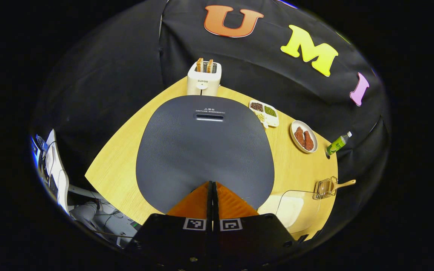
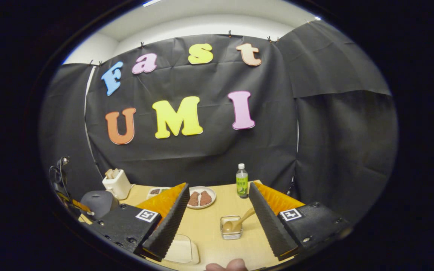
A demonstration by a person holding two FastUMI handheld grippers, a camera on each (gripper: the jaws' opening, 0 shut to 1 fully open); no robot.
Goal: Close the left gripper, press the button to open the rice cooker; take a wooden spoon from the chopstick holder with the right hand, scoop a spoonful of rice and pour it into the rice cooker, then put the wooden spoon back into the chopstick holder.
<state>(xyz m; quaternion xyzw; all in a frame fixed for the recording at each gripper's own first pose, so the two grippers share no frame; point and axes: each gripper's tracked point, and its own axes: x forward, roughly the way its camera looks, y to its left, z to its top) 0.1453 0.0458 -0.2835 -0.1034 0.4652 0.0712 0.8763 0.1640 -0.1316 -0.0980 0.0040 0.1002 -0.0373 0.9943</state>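
Our left gripper (image 1: 212, 188), pinched together and empty, hovers over the rice cooker (image 1: 202, 150); missing its button leaves it sealed. Our right gripper (image 2: 217, 214) gapes empty.

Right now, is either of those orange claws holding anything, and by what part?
Nothing is held. The left gripper is shut on itself over the rice cooker; the right gripper is open, with the wooden spoon in its holder.
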